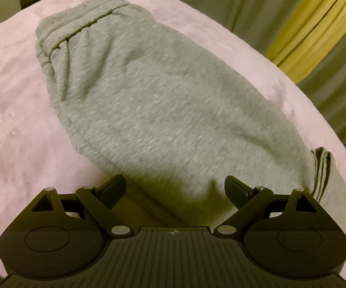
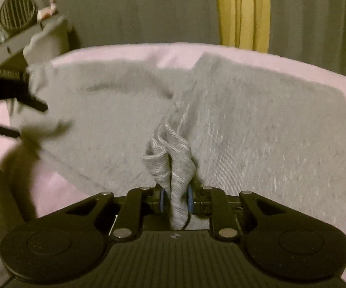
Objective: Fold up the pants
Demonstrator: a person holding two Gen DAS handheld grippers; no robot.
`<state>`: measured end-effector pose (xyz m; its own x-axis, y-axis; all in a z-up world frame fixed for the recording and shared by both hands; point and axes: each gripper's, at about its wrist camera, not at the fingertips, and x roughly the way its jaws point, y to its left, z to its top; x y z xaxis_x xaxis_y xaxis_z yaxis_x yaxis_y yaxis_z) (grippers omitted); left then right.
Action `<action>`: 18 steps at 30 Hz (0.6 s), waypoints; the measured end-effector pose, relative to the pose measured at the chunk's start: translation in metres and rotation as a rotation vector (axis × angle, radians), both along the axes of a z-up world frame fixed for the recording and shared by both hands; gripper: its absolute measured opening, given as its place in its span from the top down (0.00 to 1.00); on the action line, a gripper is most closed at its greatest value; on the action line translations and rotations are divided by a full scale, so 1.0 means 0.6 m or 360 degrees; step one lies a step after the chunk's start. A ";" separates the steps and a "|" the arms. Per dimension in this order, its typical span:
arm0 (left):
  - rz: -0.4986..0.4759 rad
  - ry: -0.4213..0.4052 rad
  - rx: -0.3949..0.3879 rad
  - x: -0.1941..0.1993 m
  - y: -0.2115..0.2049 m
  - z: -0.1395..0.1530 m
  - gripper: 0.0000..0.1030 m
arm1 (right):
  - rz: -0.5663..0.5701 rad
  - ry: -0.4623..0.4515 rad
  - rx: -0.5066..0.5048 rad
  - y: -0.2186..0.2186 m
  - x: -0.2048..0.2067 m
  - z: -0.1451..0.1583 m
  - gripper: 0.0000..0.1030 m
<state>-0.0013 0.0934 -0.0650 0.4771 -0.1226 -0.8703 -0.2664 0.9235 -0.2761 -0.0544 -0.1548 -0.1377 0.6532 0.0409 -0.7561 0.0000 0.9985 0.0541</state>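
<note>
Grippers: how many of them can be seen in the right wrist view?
2. The right gripper fills the bottom centre, its jaws pinching a bunch of the grey pants. The left gripper shows at the left edge, blurred, above the pants.

Left tongs (image 1: 175,188) wide, right tongs (image 2: 175,200) pinched.

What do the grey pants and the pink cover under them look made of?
Grey pants: looks like soft heathered cotton-type jersey knit, matte, with a ribbed cuff bunched between the right gripper's fingers. Pink cover: looks like plush fleece or velour; mottled nap, faint sheen.
</note>
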 end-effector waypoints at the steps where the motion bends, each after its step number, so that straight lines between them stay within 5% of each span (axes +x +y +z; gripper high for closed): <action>1: 0.0001 0.0000 0.0003 0.000 0.000 0.000 0.08 | 0.0015 0.0010 -0.0012 0.003 0.002 0.004 0.78; 4: 0.0002 0.0005 0.0001 -0.001 0.000 0.001 0.08 | 0.0019 0.0061 0.0155 -0.011 0.000 0.034 0.53; 9: -0.0005 0.0011 0.0012 0.000 -0.001 0.000 0.08 | -0.0271 -0.0203 0.0636 -0.116 -0.048 0.080 0.16; 13: -0.0003 0.0038 0.0014 0.003 0.000 -0.004 0.08 | -0.0768 -0.0104 0.0688 -0.208 -0.067 0.045 0.06; 18: 0.0004 0.0054 0.0017 0.004 -0.001 -0.005 0.08 | -0.0717 -0.0076 0.0521 -0.195 -0.063 0.018 0.04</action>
<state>0.0012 0.0930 -0.0681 0.4475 -0.1118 -0.8873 -0.2781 0.9256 -0.2569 -0.0922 -0.2721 -0.1272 0.6935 -0.0226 -0.7201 0.4129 0.8315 0.3715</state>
